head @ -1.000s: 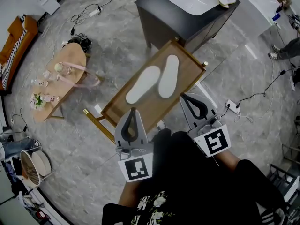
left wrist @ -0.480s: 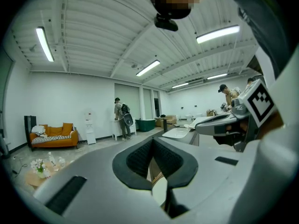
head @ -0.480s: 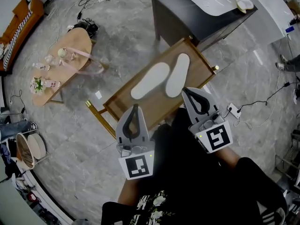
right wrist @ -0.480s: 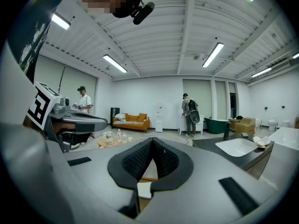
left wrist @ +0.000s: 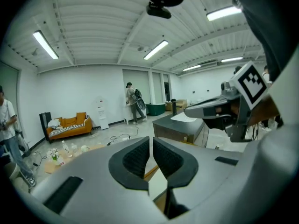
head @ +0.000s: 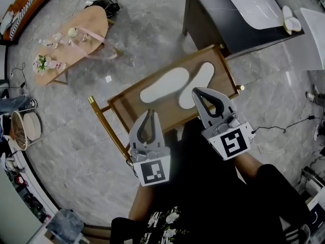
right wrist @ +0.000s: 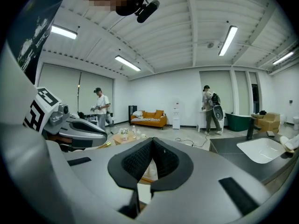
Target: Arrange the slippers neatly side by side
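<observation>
Seen from above, two white slippers lie flat, side by side and close together, on a low wooden desk (head: 127,107) that stands on a grey stone floor (head: 76,136). One slipper (head: 163,85) is to the left, the other (head: 200,80) to the right. The person holds both tools near the desk's closer edge. The left tongs (head: 148,115) are pressed together and pinch nothing. The right tongs (head: 196,91) are also pressed together and empty. From above, their tips overlap the near end of the right-hand slipper; contact cannot be told. Beyond the desk stands a dark cabinet (head: 213,19) bearing a white basin (head: 254,1).
</observation>
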A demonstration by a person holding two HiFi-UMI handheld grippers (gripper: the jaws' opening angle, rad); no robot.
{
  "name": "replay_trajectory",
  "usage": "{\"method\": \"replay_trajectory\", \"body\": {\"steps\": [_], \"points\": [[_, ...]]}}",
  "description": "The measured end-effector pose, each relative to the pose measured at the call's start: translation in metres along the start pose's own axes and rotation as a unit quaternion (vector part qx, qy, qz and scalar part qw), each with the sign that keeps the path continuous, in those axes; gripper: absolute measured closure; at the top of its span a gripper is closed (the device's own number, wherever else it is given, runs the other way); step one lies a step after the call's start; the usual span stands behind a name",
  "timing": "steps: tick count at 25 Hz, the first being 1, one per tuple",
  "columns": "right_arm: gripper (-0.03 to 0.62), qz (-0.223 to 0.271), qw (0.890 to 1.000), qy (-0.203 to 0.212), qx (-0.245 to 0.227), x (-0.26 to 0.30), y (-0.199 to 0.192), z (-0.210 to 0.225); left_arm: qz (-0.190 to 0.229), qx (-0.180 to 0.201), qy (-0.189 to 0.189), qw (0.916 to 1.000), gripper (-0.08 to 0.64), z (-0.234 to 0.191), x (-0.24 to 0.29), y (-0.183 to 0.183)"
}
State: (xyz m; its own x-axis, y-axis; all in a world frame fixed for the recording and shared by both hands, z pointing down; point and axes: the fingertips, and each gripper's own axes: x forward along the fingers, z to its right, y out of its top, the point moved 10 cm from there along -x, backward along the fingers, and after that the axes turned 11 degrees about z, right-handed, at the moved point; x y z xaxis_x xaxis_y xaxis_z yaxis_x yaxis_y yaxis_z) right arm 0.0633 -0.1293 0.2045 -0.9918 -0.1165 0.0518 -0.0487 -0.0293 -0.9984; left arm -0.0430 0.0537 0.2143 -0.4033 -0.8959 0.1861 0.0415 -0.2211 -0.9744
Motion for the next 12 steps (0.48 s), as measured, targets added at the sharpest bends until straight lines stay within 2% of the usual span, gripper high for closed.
{"method": "replay_trajectory", "body": {"steps": [4,5,6,12], "points": [[0.594,-0.022,0.999,0.037,0.02,0.012,-0.015,0.018,-0.045,-0.006,0.01,0.9989,0.554,0.013,0.013,-0.004],[0.594,-0.027,0.998,0.047,0.024,0.018,-0.018,0.021,-0.05,-0.008,0.012,0.9986,0.536,0.015,0.015,-0.004],[0.594,-0.031,0.998,0.055,0.029,0.022,-0.021,0.024,-0.056,-0.009,0.012,0.9983,0.488,0.017,0.017,-0.003],[0.595,-0.062,0.993,0.091,0.032,0.034,-0.048,0.035,-0.079,-0.018,0.034,0.9961,0.486,0.029,0.023,-0.016]]}}
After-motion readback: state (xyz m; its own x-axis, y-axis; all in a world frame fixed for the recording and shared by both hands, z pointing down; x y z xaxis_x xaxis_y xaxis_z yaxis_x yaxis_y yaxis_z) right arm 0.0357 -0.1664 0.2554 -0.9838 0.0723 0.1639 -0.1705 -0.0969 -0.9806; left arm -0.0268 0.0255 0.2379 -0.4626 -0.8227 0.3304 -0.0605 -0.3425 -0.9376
